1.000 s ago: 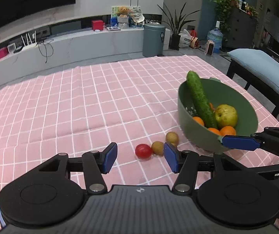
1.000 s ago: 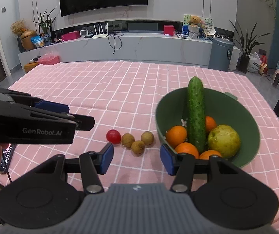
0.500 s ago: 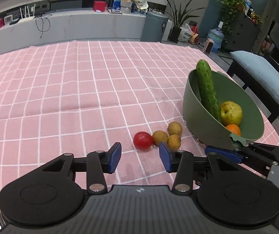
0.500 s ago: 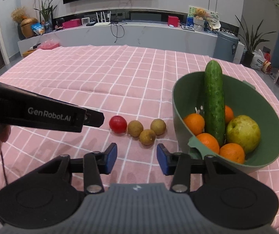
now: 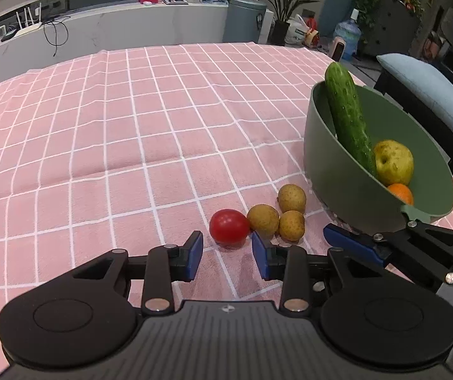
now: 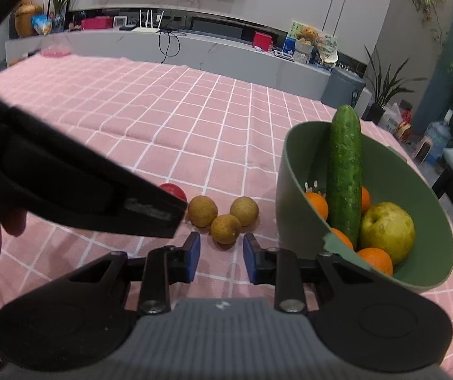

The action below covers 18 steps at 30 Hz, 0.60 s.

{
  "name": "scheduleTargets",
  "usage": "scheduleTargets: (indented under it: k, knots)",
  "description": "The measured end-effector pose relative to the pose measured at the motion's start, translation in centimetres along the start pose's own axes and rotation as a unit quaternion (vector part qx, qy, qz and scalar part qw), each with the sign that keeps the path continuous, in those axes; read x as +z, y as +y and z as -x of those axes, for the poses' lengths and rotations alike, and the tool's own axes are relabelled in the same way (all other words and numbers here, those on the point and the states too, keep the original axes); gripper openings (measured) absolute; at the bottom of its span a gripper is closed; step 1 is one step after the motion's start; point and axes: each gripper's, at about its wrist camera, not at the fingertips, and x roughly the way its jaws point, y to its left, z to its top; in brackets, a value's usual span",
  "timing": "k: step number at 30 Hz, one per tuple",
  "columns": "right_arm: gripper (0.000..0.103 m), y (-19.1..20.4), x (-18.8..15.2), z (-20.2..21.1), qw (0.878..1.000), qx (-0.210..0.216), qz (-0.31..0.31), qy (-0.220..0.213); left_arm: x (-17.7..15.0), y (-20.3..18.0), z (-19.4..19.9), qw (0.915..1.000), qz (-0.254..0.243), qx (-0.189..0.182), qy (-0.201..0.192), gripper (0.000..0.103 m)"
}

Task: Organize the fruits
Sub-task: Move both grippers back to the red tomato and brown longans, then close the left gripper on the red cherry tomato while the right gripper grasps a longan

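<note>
On the pink checked tablecloth (image 5: 131, 120), the left gripper (image 5: 226, 255), jaws closing on nothing, points at the tomato (image 5: 229, 225) just ahead, while the right gripper (image 6: 220, 255), also closing empty, faces the nearest brown fruit (image 6: 225, 228) beside the green bowl (image 6: 416, 272).

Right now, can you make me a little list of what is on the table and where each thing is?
table cover: pink checked cloth
bowl: green bowl, at the right
in the bowl: cucumber leaning on the rim, yellow-green apple, oranges
on the cloth: red tomato and three small brown fruits, close together left of the bowl
left gripper: closing, nothing between the pads, just short of the tomato
right gripper: closing, nothing between the pads, just short of the nearest brown fruit
</note>
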Motion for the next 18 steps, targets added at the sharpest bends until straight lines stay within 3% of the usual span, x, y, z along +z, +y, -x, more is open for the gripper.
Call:
scheduleTargets:
  k: [18]
  knots:
    - [0.024,0.7,0.2,-1.4,1.000,-0.023,-0.008,0.007,0.7,0.0,-1.6,1.0000,-0.003,-0.001,0.007,0.032]
